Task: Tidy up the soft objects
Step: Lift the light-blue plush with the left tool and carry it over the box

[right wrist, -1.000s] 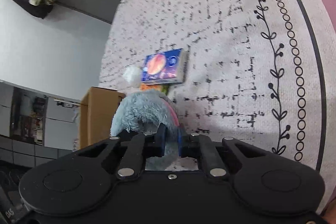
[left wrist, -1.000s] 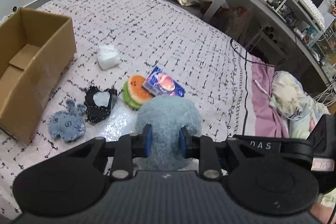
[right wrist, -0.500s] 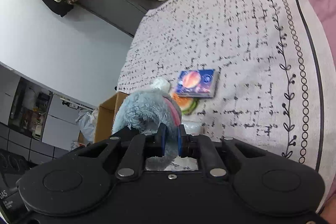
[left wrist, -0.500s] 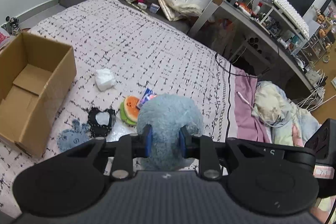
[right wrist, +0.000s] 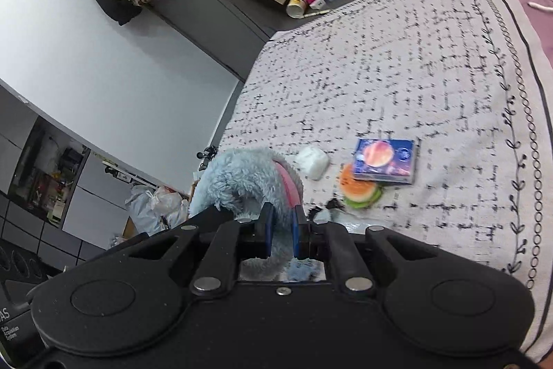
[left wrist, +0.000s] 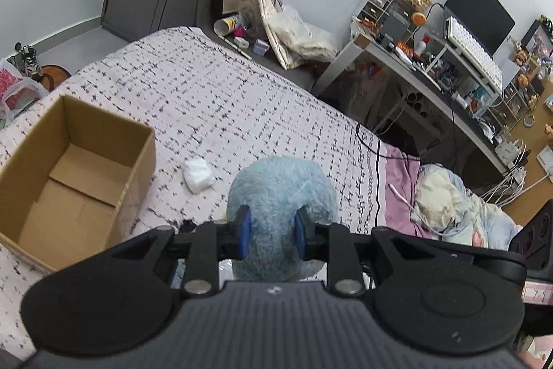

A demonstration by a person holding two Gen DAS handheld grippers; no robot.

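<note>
A fluffy blue plush toy (left wrist: 280, 192) with a pink strip (right wrist: 288, 185) is held by both grippers above the bed. My left gripper (left wrist: 270, 232) is shut on its blue body. My right gripper (right wrist: 280, 232) is shut on a narrow part of the same plush (right wrist: 242, 182). An open, empty cardboard box (left wrist: 69, 175) stands on the bed at the left. On the bed lie a white soft wad (left wrist: 197, 174), also in the right wrist view (right wrist: 311, 161), a burger-shaped toy (right wrist: 361, 191), a blue packet (right wrist: 385, 159) and a black-and-white soft item (right wrist: 323, 213).
The patterned bedspread (left wrist: 214, 99) covers the bed. A cluttered desk (left wrist: 432, 75) with monitor and keyboard stands at the right. Bags and cups lie beyond the bed's far edge (left wrist: 276, 23). Crumpled bedding (left wrist: 456, 206) lies at the right of the bed.
Both grippers have risen well above the bed with the plush still held. The small toys on the bed have dropped low in view and are mostly hidden in the left wrist view.
</note>
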